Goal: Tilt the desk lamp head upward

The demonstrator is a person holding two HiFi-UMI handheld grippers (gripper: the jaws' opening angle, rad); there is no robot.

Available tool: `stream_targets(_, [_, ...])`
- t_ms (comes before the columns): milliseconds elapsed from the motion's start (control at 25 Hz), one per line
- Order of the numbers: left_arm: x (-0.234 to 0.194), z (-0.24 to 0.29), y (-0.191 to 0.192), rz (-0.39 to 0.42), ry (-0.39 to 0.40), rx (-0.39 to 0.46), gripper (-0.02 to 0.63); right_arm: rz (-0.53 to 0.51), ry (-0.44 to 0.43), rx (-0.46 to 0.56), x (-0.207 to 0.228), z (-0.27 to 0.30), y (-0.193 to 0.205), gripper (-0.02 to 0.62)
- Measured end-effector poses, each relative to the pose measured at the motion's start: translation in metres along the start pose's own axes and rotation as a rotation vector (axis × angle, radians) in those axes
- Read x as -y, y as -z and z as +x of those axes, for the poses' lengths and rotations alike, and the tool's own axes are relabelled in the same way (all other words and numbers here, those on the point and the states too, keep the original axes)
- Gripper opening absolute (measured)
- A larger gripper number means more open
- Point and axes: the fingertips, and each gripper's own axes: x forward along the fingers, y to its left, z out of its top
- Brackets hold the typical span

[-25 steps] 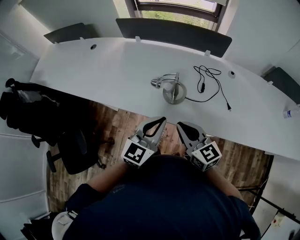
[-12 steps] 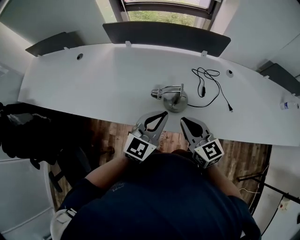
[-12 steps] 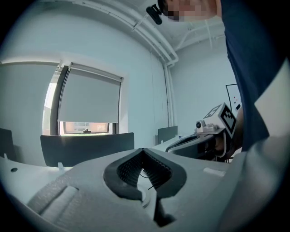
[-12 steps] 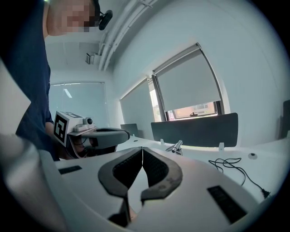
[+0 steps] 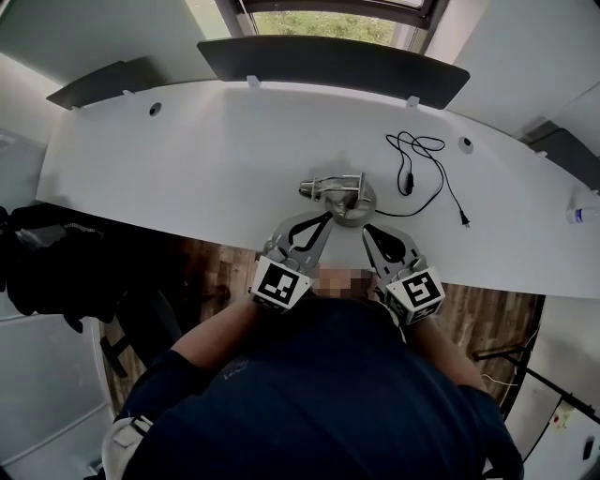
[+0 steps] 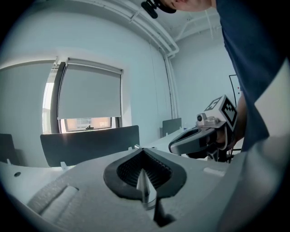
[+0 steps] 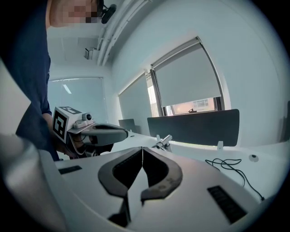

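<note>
Desk [image 5: 187,159]: white and curved, it is stretching across the whole head view, with wooden floor [image 5: 220,267] showing below its near edge.
Person [image 5: 309,394]: a dark blue torso is filling the bottom of the head view, and both arms are reaching toward the desk.
Partition [image 5: 333,61]: a dark panel is standing along the desk's far edge, under a window [image 5: 319,21].
Left gripper [image 5: 325,218]: it is pointing over the desk's near edge, with its tip just beside the lamp's base. Whether the tip is touching the base cannot be told. In the left gripper view its jaws are lying pressed together with nothing between them.
Right gripper [image 5: 367,230]: it is pointing at the lamp from the near right and stopping a little short of the base. In the right gripper view its jaws are meeting tip to tip, holding nothing.
Desk lamp [image 5: 339,195]: it is standing on the desk close to the near edge, just ahead of both gripper tips. Its round base [image 5: 356,208] is sitting to the right and its head [image 5: 311,190] is pointing left.
Cable [image 5: 417,164]: a black cord is lying in loose loops on the desk, to the right of the lamp.
</note>
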Motion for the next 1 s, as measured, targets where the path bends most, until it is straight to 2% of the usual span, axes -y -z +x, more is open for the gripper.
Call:
stream_targets(280, [-0.006, 0.021, 0.025, 0.007, -0.044, -0.074, 0.006, -0.009, -0.017, -0.039, 0.027, 0.011, 0.017, 0.012])
stream_targets(480, [-0.013, 0.032, 0.044, 0.054, -0.082, -0.149, 0.006, -0.041, -0.020, -0.069, 0.039, 0.021, 0.031, 0.013])
stream_targets(840, [-0.029, 0.051, 0.069, 0.118, -0.150, -0.225, 0.008, -0.055, -0.010, -0.122, 0.059, 0.045, 0.053, 0.016])
stream_targets(1000, [-0.036, 0.054, 0.080, 0.135, -0.176, -0.254, 0.015, -0.075, -0.012, -0.146, 0.065, 0.053, 0.062, 0.051])
